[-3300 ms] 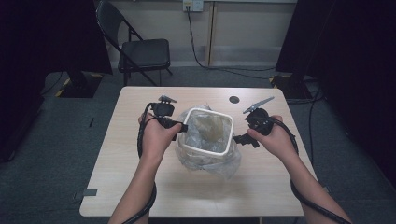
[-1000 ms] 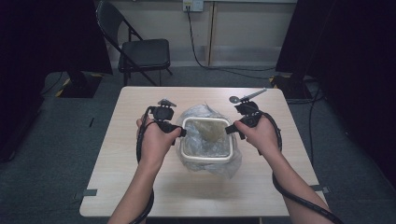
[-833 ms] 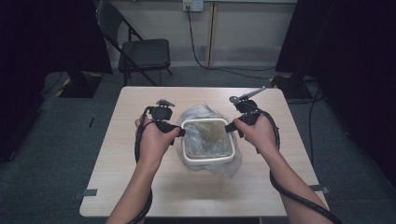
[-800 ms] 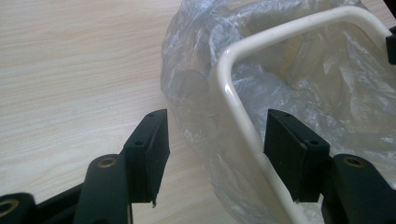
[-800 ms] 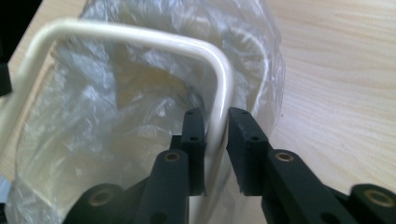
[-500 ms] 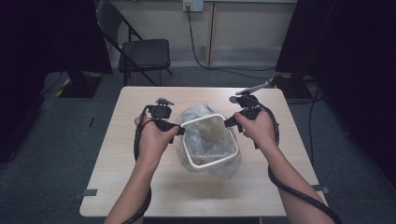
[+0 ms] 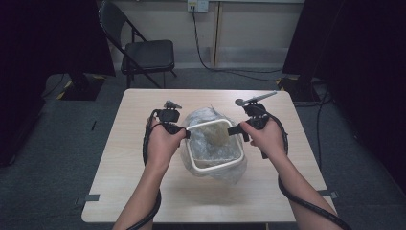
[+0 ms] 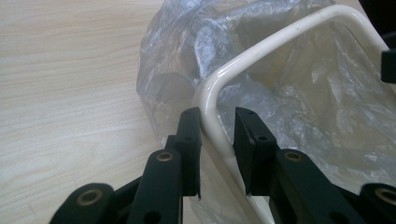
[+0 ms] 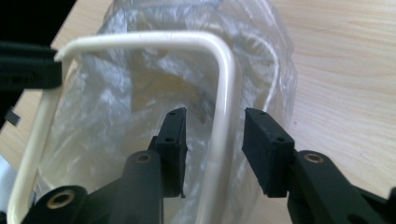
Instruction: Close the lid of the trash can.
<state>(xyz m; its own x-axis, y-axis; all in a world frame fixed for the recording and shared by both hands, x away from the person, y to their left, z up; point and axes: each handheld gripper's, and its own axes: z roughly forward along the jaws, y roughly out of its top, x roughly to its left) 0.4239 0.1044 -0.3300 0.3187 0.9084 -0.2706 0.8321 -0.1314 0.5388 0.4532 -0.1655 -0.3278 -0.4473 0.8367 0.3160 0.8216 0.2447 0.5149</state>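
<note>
At the middle of a pale wooden table (image 7: 143, 191), a cream-coloured frame (image 7: 214, 165) wrapped in a clear plastic bag (image 7: 234, 172) is seen from the high view, flanked on either side by a person's two hands, each holding a gripper. A folding chair (image 7: 143, 52) is seen beyond the table's far edge, well apart from the work. The frame's rounded rim is straddled on its left side by the left gripper (image 8: 217, 123), whose jaws are parted, with one pad touching or nearly touching the outside of the tube and a gap left on the inner side; nothing is clamped. On the opposite side the rim is likewise straddled by the right gripper (image 9: 215, 128), its jaws held wide apart with clearance on both sides of the tube. Several risks are judged from this stance. If the jaws are closed unevenly, the smooth round tube may be squeezed out of them and the frame tipped. If film is caught between pad and tube, the thin bag may be torn or dragged off the rim as the hands are moved. If one side is lifted before the other is secured, the light frame is likely to be twisted and whatever lies in the bag, too blurred to identify, spilled.
</note>
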